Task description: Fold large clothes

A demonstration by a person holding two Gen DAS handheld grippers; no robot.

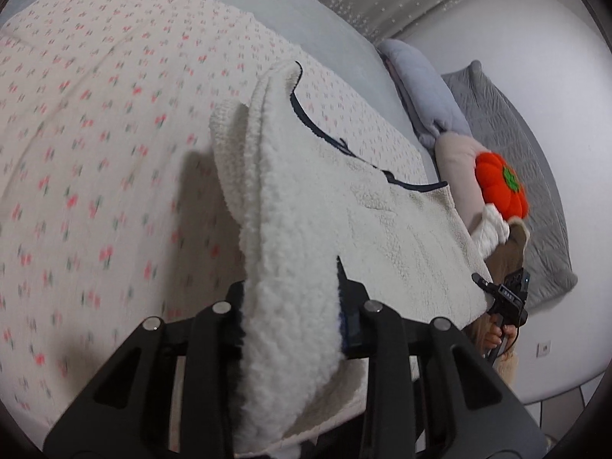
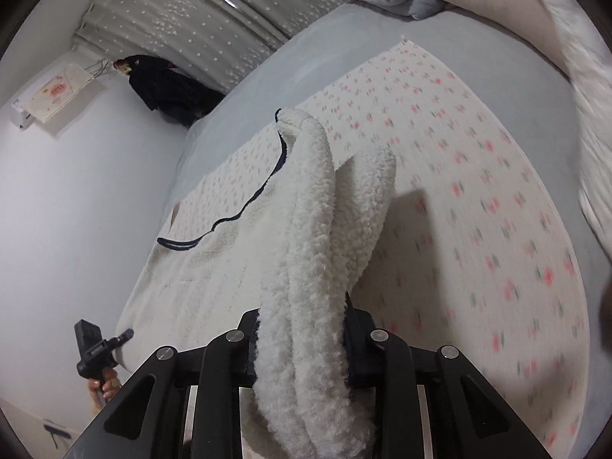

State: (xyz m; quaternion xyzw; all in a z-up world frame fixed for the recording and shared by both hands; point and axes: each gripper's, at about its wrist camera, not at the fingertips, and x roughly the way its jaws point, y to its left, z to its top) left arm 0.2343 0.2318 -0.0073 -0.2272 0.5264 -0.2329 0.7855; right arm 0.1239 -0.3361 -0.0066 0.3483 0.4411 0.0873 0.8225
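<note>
1. Two grippers each pinch a bunched fold of the same white fleece garment (image 1: 401, 229), which hangs stretched between them above the bed.
2. Left gripper (image 1: 294, 306): its jaws stand narrow, clamped on a thick roll of fleece that spills down over the black linkage toward the camera.
3. From the left wrist view, the flowered sheet (image 1: 95, 134) covers the bed's left and middle. The fleece drapes across its right part, and a dark trim line runs along the garment's far edge.
4. Toward the bed's right edge lie a pale blue pillow (image 1: 428, 88), a beige cushion (image 1: 459, 176) and an orange pumpkin-shaped plush (image 1: 501, 183); a grey quilt (image 1: 516, 145) lies beyond them.
5. Right gripper (image 2: 302, 329): its jaws are likewise narrow and closed on a doubled fold of fleece, which rises away from it toward the bed's middle.
6. From the right wrist view, the left gripper and the hand (image 2: 101, 382) holding it show at the garment's lower left corner, off the bed's left edge.
7. Both backgrounds are motion-blurred.
</note>
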